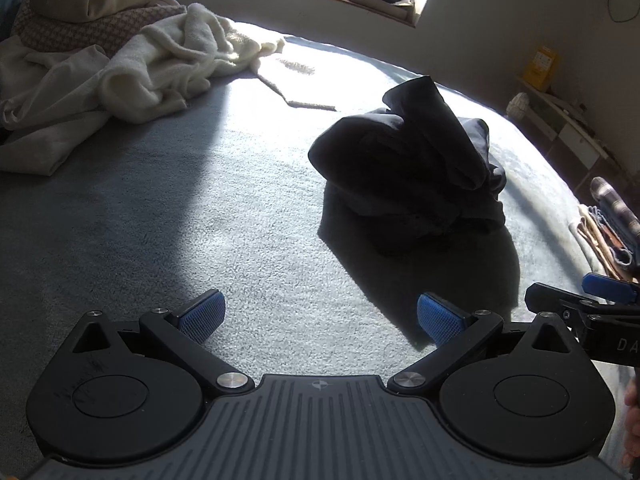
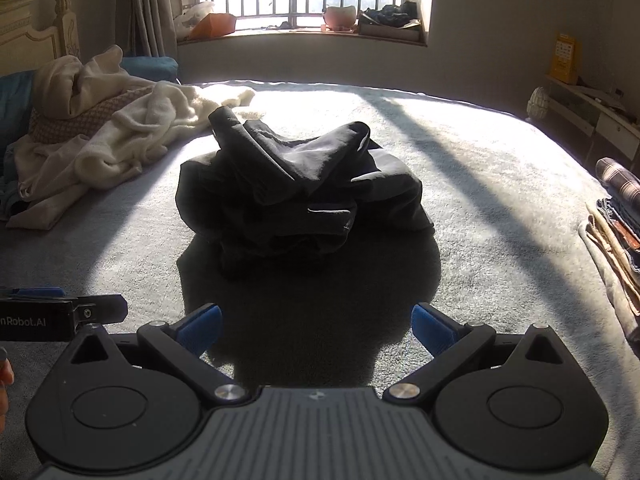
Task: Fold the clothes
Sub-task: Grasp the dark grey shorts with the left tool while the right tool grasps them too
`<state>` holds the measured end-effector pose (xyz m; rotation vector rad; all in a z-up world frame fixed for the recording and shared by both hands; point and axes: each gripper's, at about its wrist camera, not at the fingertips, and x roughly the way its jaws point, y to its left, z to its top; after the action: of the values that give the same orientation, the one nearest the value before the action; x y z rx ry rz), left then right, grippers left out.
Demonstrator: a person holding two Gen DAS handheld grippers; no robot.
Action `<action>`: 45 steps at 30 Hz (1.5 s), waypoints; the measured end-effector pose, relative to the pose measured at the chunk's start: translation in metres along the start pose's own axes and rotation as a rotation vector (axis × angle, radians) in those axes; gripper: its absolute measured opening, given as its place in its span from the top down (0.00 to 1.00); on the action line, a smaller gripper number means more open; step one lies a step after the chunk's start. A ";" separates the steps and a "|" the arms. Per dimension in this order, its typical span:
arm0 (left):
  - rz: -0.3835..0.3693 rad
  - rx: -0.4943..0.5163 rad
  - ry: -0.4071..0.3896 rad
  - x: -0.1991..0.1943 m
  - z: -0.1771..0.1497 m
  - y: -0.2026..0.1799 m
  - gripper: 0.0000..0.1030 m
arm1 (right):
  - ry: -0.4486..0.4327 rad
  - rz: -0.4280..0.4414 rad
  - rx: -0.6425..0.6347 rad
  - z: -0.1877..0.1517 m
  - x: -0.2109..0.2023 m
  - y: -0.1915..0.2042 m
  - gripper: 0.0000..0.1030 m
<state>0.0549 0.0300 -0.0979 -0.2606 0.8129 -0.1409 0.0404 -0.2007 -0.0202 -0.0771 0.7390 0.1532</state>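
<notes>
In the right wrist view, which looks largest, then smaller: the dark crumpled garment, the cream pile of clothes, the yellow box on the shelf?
1. and 2. Dark crumpled garment and cream pile of clothes: they look alike in extent, so no ranking.
3. Yellow box: clearly smallest, though it also stands farther away.

1. The stack of folded clothes (image 2: 618, 232) is cut off by the right edge in both views.
2. The cream heap of laundry (image 1: 120, 72) runs off the left edge.
3. The dark garment (image 2: 300, 184) is bunched in shadow; its type cannot be told.
4. Windowsill items (image 2: 384, 16) are too small and backlit to identify.
5. The right tongs (image 1: 600, 300) show only partly at the left view's edge.
</notes>
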 end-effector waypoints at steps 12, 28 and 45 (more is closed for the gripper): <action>-0.061 0.343 -0.121 0.062 0.010 -0.044 0.19 | 0.043 0.082 -0.093 0.057 0.054 -0.012 0.00; -0.093 0.381 -0.077 0.095 0.020 -0.045 0.90 | 0.161 0.347 0.311 0.069 0.133 -0.060 0.81; -0.202 0.027 -0.063 -0.058 0.022 0.070 0.94 | 0.341 0.638 0.526 0.018 0.027 -0.073 0.92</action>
<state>0.0338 0.1137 -0.0627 -0.3202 0.7207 -0.3314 0.0839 -0.2675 -0.0244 0.6551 1.1059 0.5563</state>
